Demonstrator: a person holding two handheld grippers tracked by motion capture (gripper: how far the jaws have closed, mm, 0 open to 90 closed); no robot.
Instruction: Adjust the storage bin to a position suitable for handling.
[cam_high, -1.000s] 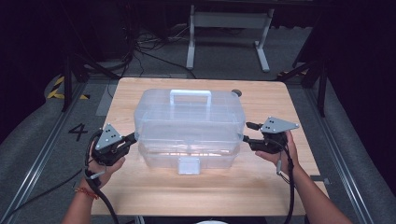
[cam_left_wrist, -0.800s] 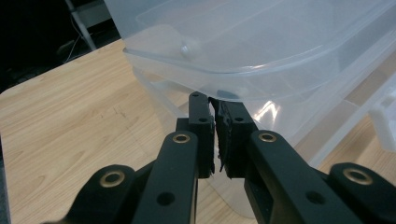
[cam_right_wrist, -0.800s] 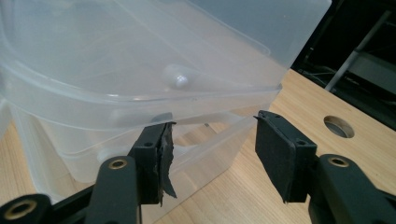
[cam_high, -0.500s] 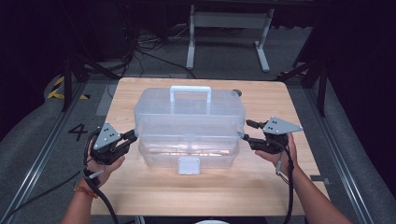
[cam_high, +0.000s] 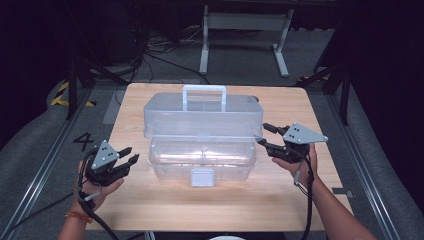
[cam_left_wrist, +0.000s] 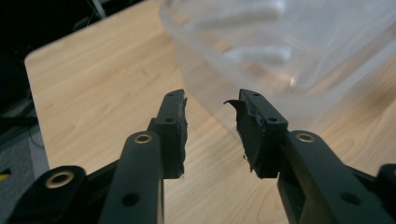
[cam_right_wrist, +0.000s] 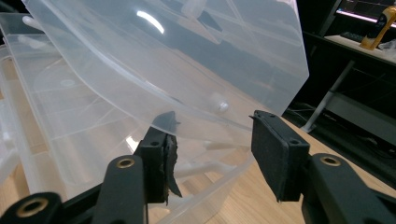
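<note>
the clear plastic box (cam_high: 202, 150) sits in the middle of the wooden table (cam_high: 310, 200), its lid (cam_high: 202, 117) raised and tilted back toward the far side, with the handle (cam_high: 204, 96) on top and a latch tab (cam_high: 202, 177) hanging on the near wall. the tray inside looks empty, though the glare makes that hard to be sure of.

the right gripper (cam_high: 266, 137) is at the box's right end, jaws spread apart and holding nothing; in the right gripper view (cam_right_wrist: 212, 149) the lid's edge runs just above and between the two pads, so whether a pad touches the plastic cannot be told. the left gripper (cam_high: 131, 159) rests apart from the box near the table's left edge, jaws also released and empty; in the left gripper view (cam_left_wrist: 210, 119) the box wall is just beyond the tips.

the main risk, as i judge it, is the lid. it stands half open with nothing gripping it, and a nudge from the right jaws could drop it shut or push it past its hinge stop. a one-sided grip on thin, slick plastic could slip or twist the lid. the box looks light, so a push from the right alone could slide it toward the left, where nothing braces it. the worn, torn pad linings may also grip poorly.
</note>
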